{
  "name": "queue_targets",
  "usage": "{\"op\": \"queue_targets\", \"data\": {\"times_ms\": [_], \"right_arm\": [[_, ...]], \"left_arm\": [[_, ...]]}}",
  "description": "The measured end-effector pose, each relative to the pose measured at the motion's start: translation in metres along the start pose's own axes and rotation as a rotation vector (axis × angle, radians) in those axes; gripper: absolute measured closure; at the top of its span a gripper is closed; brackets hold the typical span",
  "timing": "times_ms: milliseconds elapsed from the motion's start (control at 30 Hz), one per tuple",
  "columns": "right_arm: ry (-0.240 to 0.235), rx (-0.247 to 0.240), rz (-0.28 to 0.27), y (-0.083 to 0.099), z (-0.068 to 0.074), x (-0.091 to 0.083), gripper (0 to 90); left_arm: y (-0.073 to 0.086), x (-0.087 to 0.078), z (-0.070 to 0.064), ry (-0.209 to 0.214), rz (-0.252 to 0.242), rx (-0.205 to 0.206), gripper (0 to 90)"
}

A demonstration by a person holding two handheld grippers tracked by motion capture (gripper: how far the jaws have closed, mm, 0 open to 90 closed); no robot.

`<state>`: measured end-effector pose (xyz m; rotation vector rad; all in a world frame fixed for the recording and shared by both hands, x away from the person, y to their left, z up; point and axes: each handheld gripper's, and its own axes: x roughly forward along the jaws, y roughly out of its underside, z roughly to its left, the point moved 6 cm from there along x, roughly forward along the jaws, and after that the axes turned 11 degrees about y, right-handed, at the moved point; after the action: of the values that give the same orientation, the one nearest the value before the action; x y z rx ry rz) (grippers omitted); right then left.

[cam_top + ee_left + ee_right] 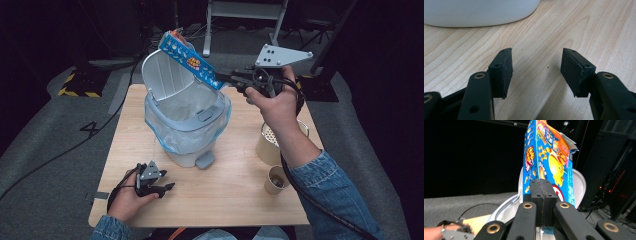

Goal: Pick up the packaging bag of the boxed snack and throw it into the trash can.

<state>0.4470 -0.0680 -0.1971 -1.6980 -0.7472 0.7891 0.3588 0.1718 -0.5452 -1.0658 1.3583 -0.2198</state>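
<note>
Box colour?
Box: blue with yellow and orange print; shows best in the right gripper view.

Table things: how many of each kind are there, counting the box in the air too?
Bins: 1, white bin
Boxes: 1, blue box held by the right gripper
Paper cups: 2, big cup, small cup
Total: 4

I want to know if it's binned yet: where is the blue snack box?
In the high view the blue snack box is held in the right gripper, tilted above the open bin near the table's far edge.

Glossy printed cardboard box (192,60), matt wooden table (235,185)
</note>
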Motion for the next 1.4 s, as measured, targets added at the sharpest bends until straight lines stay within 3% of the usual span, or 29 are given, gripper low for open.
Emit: {"op": "queue_targets", "data": {"times_ms": [267, 467, 667, 1000, 1233, 1333, 1400], "right_arm": [[0.033, -0.019, 0.010, 0.004, 0.001, 0.022, 90.0], [0.061, -0.013, -0.022, 0.005, 0.003, 0.033, 90.0], [0.039, 0.028, -0.011, 0.013, 0.007, 0.047, 88.6], [0.017, 0.015, 0.047, 0.041, 0.032, 0.070, 84.5], [0.014, 0.037, 0.090, 0.063, 0.038, 0.082, 81.7], [-0.006, 0.040, 0.123, 0.071, 0.041, 0.086, 73.7], [0.002, 0.037, 0.138, 0.074, 0.042, 0.088, 62.2]], "left_arm": [[0.000, 0.000, 0.000, -0.002, -0.001, 0.003, 43.4], [0.000, 0.000, 0.000, -0.002, -0.001, 0.003, 43.4], [0.000, 0.000, 0.000, -0.002, -0.001, 0.003, 43.4], [0.000, 0.000, 0.000, -0.002, -0.001, 0.003, 43.4], [0.000, 0.000, 0.000, 0.000, 0.002, 0.005, 43.4], [0.000, 0.000, 0.000, 0.000, 0.002, 0.005, 43.4], [0.000, 0.000, 0.000, 0.001, 0.001, 0.002, 43.4]]}}
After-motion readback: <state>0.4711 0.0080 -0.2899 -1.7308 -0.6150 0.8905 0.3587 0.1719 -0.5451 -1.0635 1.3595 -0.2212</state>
